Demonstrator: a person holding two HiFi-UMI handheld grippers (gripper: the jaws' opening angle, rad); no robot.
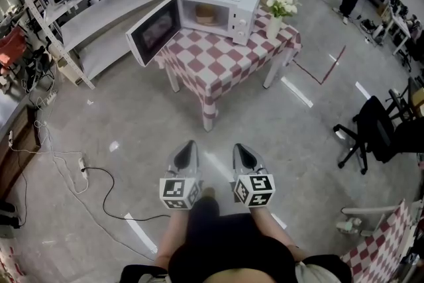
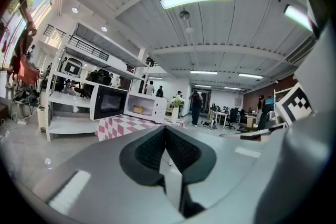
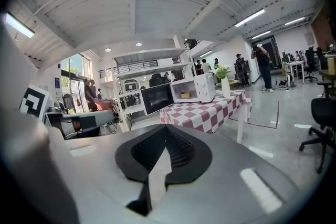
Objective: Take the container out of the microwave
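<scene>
Jaws on the left gripper (image 1: 190, 144) are seen clenched tip to tip with nothing between them, and those on the right gripper (image 1: 240, 148) are likewise closed and empty. Both grippers are held side by side, low in the head view, above a grey floor (image 1: 132, 129) and well apart from the red-and-white checked worktop (image 1: 218, 66). A white microwave (image 1: 228, 3) is set on that worktop, with its door (image 1: 154, 31) swung wide open to the left. The container (image 1: 204, 12), tan and round, is seen inside the microwave's chamber. A white vase of flowers (image 1: 274, 23) is placed just beside the microwave, on its right in the head view.
</scene>
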